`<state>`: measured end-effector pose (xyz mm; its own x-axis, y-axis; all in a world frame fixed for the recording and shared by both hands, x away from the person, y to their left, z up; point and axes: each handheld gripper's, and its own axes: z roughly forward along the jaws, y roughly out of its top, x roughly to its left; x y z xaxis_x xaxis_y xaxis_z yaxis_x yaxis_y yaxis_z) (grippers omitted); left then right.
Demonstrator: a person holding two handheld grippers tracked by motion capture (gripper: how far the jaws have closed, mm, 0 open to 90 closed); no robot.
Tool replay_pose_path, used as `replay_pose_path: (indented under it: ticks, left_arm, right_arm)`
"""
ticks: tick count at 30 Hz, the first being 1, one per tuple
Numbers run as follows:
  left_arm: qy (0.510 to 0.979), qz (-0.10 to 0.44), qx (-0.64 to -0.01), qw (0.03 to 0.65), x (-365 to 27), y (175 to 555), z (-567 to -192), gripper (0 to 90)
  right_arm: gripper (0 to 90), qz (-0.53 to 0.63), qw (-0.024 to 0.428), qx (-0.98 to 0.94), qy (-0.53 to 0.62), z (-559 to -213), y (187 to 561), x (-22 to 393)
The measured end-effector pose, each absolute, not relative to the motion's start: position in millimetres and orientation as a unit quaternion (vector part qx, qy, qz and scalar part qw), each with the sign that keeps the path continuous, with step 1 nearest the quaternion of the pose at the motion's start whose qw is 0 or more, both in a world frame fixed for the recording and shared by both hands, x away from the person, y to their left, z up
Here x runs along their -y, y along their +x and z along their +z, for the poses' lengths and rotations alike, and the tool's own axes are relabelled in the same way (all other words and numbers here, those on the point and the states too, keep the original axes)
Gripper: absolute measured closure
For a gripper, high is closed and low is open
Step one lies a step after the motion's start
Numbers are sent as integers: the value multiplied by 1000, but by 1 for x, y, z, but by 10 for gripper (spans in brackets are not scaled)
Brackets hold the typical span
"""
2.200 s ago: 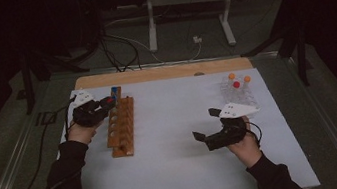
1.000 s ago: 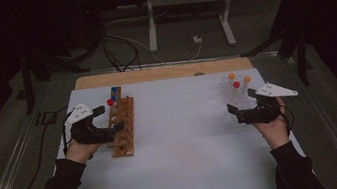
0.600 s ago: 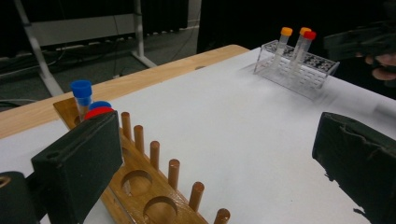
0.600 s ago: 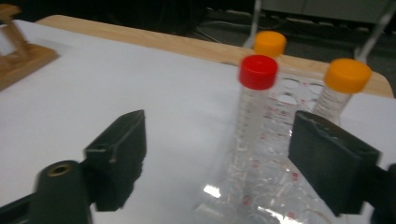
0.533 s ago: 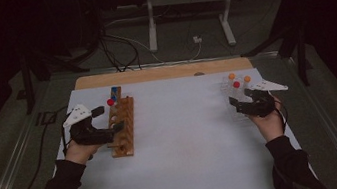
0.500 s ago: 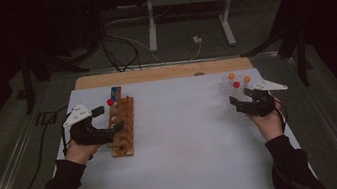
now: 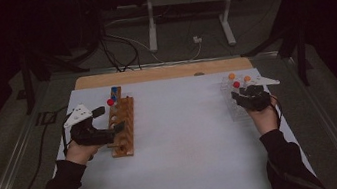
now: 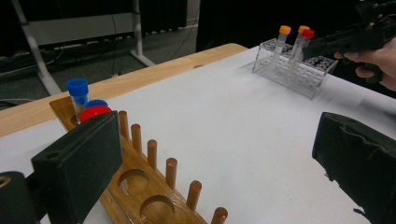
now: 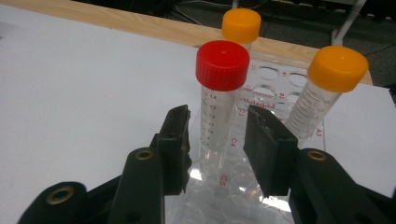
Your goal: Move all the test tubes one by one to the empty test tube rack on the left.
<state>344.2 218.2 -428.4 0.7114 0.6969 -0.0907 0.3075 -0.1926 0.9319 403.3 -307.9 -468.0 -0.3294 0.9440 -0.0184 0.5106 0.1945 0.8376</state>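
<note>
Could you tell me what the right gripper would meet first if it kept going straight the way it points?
Most likely the red-capped tube, standing in the clear rack between the right gripper's closing jaws, a small gap each side. Depth is hard to judge.

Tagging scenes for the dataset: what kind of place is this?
Probably a lab-style recording bench in a dark room: a white-covered table, capped sample tubes in a clear tube rack, a wooden rack, and metal stand legs with cables behind.
</note>
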Motion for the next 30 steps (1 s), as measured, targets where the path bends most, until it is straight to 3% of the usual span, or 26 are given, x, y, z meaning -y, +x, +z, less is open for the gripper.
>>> replay_pose_path:
  ticks: [10, 30]
  left_arm:
    - [751, 179, -335, 540, -218, 344, -429, 25]
    - [756, 172, -330, 539, -216, 344, -429, 25]
  right_arm:
    - [737, 387, 280, -715, 510, -467, 410, 305]
    - [748, 411, 328, -704, 478, -436, 392, 304]
